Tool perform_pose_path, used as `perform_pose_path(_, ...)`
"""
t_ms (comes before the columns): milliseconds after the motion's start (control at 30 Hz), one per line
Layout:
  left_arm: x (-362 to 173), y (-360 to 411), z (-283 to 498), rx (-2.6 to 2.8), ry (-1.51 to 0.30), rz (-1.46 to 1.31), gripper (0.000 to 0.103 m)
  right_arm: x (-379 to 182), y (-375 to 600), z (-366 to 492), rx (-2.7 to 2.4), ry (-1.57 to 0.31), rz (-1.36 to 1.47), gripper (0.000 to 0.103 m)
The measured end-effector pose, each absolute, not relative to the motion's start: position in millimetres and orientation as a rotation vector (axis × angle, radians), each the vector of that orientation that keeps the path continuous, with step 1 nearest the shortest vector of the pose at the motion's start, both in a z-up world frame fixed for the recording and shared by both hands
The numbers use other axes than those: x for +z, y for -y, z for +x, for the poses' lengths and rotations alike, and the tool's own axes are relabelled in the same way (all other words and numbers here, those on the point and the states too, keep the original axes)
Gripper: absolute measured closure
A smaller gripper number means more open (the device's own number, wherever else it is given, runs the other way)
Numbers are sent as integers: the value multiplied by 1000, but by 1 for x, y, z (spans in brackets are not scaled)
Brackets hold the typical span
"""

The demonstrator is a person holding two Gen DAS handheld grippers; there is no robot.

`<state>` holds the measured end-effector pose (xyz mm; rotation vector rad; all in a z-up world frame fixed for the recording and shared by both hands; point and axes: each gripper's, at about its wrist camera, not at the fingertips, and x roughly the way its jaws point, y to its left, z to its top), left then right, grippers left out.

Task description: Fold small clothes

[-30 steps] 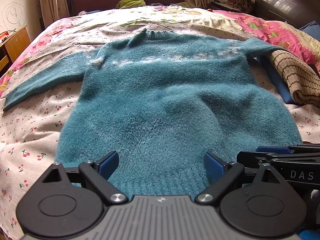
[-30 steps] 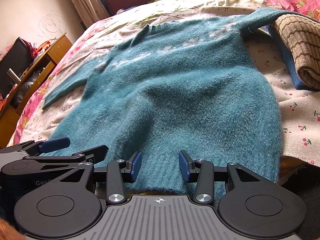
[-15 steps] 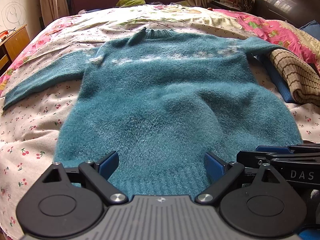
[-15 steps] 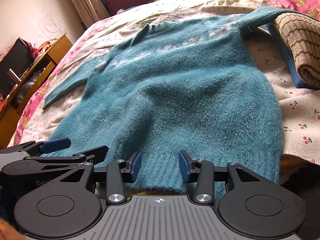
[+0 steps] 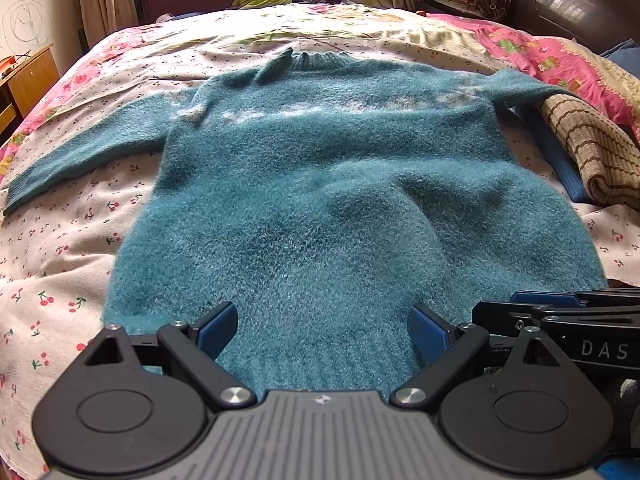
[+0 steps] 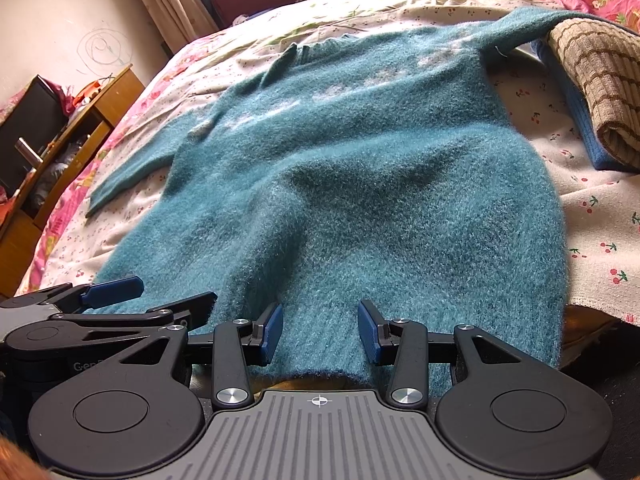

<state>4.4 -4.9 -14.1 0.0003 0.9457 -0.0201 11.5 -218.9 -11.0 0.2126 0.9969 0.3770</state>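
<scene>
Hovering at the sweater's hem, the left tool (image 5: 322, 330) gapes wide and the right tool (image 6: 319, 330) sits narrower but also open, neither gripping. One teal sweater (image 5: 332, 184) lies flat on the bed (image 5: 60, 240), collar far, hem between both tools' fingers. One folded brown checked cloth (image 6: 600, 80) rests beside its right sleeve. Only the right view shows the wooden cabinet (image 6: 72, 136).

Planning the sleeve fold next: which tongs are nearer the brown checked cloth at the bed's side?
Right. The right tongs sit at the sweater hem on the brown checked cloth's side; the left tongs are farther along the hem.
</scene>
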Motion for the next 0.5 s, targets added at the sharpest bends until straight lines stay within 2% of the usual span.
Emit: perform_pose_path(500, -16, 6, 9, -22, -965, 2, 2, -11, 221, 14, 380, -1002, 218, 62)
